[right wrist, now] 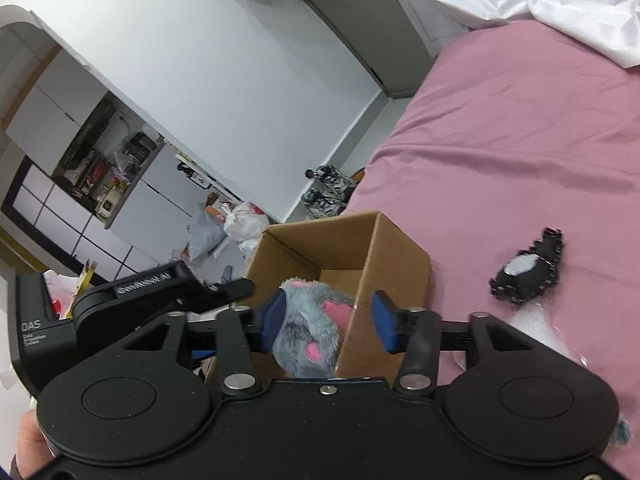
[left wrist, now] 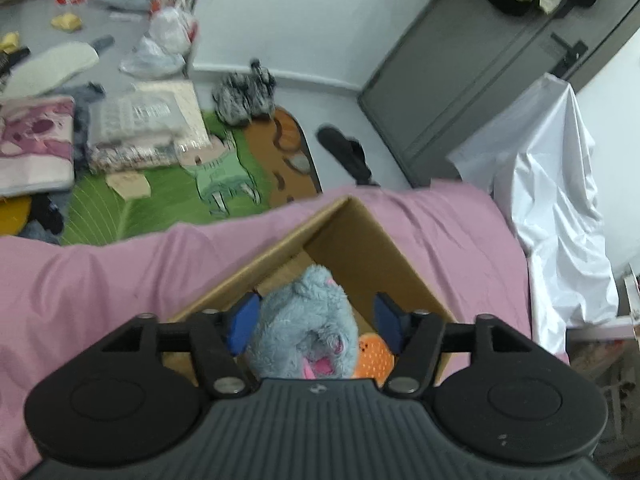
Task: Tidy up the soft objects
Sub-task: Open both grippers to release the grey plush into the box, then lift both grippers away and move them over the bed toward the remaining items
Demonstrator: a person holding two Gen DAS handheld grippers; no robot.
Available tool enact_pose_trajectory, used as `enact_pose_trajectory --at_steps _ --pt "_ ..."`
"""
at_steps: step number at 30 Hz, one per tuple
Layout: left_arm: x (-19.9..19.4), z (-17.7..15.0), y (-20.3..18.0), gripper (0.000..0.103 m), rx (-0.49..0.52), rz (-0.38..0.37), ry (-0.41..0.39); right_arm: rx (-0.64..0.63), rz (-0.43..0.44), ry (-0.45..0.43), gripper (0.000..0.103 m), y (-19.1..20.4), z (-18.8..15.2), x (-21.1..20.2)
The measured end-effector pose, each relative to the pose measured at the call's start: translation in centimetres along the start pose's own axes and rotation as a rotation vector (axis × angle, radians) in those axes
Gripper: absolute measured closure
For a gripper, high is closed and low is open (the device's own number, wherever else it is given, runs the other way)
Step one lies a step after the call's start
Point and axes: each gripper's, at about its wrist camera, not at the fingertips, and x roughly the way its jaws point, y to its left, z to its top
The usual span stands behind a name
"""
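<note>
An open cardboard box stands on the pink bed. A grey plush toy with pink ears sits in it, above an orange dotted soft toy. My left gripper hovers over the box with its jaws open around the grey plush; its left pad touches the fur, the right pad is apart. In the right wrist view my right gripper is open over the box wall, with the grey plush by its left pad. The left gripper's body shows at left. A black and grey soft toy lies on the bed at right.
The pink bed sheet ends at an edge beyond the box. On the floor beyond lie a green cartoon mat, folded textiles, plastic bags and a black slipper. A white cloth hangs at right by a grey door.
</note>
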Motion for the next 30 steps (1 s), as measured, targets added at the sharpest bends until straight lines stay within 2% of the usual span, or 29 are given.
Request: enact_pose_trajectory --at_steps 2,9,15,20,22,24,30 --pt "-0.7 -0.1 -0.4 0.029 0.001 0.005 -0.033 -0.008 -0.017 -0.004 0.047 0.0 0.0 -0.6" --pt "-2.8 -0.7 -1.8 0.028 0.067 -0.009 -0.053 -0.011 -0.049 -0.056 0.025 -0.2 0.5 -3.8" --pt "-4.7 -1.4 -2.4 0.028 0.092 -0.037 -0.019 -0.013 -0.055 -0.102 0.017 -0.2 0.9 -5.9" --pt "-6.6 -1.7 -3.4 0.027 0.187 -0.041 -0.031 -0.051 -0.054 -0.123 0.010 0.2 1.0 -7.5" --pt "-7.3 -1.9 -4.0 0.017 0.230 -0.027 -0.035 -0.073 -0.050 -0.126 0.002 0.3 0.8 -8.1" --pt "-8.0 -2.2 -4.3 0.009 0.253 -0.026 -0.043 -0.098 -0.051 -0.128 0.000 0.5 0.5 -8.8" --pt "-9.3 -3.0 -5.5 0.004 0.317 -0.031 -0.047 -0.163 -0.088 -0.135 0.000 0.7 0.1 -10.3"
